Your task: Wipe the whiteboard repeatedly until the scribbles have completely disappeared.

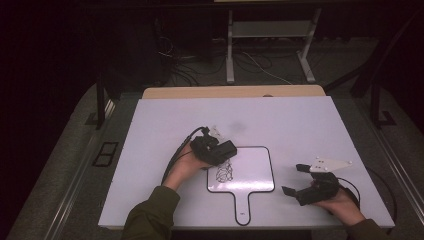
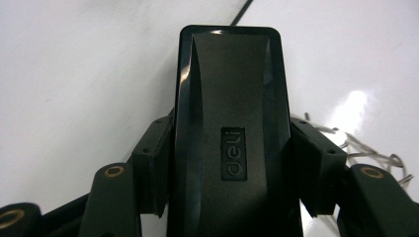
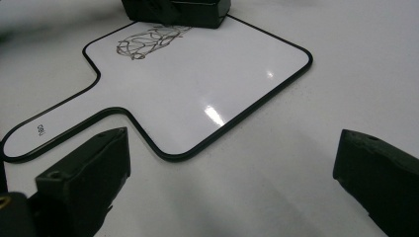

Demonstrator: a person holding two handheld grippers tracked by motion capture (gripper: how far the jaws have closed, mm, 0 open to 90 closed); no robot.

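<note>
A black block eraser marked "deli" sits between the pads of my left gripper, which is shut on it. In the high view that gripper holds the eraser at the top left corner of a small handled whiteboard, just above a black scribble. The scribble lies right of the eraser in the left gripper view. My right gripper rests to the right of the board, open and with nothing between its fingers. Ahead of it lie the whiteboard, the scribble and the eraser.
The whiteboard lies on a large white tabletop. Its handle points toward the front edge. Beyond the table's far edge stand a metal frame and loose cables on a dark floor.
</note>
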